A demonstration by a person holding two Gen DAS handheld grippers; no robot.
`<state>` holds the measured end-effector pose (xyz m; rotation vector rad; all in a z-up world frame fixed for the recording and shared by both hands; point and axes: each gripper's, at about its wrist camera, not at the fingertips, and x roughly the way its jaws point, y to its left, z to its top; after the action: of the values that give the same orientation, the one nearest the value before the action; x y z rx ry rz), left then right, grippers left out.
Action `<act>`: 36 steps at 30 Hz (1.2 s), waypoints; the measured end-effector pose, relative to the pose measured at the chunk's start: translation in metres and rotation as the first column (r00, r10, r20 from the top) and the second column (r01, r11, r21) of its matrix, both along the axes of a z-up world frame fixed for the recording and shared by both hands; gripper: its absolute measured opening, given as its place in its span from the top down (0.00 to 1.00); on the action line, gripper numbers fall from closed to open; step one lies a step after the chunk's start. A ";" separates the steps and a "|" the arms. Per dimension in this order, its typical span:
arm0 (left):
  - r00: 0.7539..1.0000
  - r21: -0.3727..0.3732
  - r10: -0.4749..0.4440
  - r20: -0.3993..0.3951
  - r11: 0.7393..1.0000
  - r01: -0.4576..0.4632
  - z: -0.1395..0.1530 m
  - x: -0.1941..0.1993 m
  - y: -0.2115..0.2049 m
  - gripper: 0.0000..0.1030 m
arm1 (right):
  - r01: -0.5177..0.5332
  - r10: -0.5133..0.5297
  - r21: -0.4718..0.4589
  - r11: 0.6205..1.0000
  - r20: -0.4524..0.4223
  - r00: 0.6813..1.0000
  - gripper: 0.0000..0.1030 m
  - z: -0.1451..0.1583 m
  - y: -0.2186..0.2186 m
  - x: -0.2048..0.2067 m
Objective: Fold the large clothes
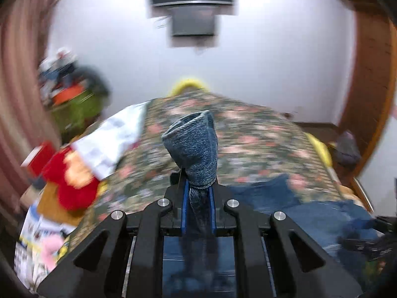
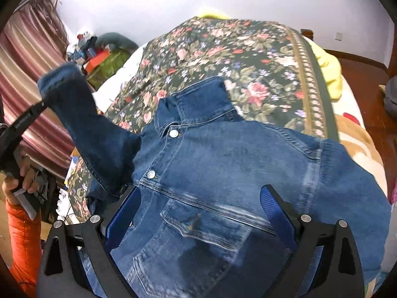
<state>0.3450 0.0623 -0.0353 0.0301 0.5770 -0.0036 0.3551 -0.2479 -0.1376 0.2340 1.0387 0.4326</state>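
Denim jacket (image 2: 223,173) lying front-up on the floral bed (image 2: 260,62), its sleeve (image 2: 84,124) lifted by the left gripper (image 1: 197,198) clamped on the cuff, right gripper (image 2: 198,213) spread apart above the chest; heavy, stiff-draping cloth best gripped at cuffs and seams.

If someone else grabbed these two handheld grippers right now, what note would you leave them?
Left gripper: shut on the cuff of the blue denim jacket's sleeve, lifted off the bed.
Right gripper: open, poised over the jacket's chest pocket, holding nothing.
The blue denim jacket lies front up, buttoned, on the floral bedspread.
Done: jacket spread out, one sleeve picked up.
Left: probably lay that sleeve across the body, fold the other sleeve, then fold the body.
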 end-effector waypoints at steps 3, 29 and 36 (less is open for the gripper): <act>0.993 0.029 -0.117 -0.036 0.993 0.118 -0.009 0.005 -0.059 0.88 | 0.030 -0.030 0.012 0.999 0.013 0.999 0.07 0.004 -0.020 -0.007; 0.892 -0.120 -0.319 -0.320 0.948 0.296 -0.081 -0.008 -0.099 0.28 | 0.096 -0.082 -0.118 0.988 0.116 0.990 0.07 0.018 -0.037 -0.007; 0.912 0.032 -0.092 -0.400 0.993 0.114 -0.119 0.008 -0.009 0.28 | 0.025 -0.002 -0.228 0.973 0.103 0.995 0.07 -0.003 0.017 0.016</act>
<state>0.3527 0.0537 -0.1546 0.1150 0.9846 -0.0987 0.3707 -0.2314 -0.1404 0.0126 0.9767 0.3057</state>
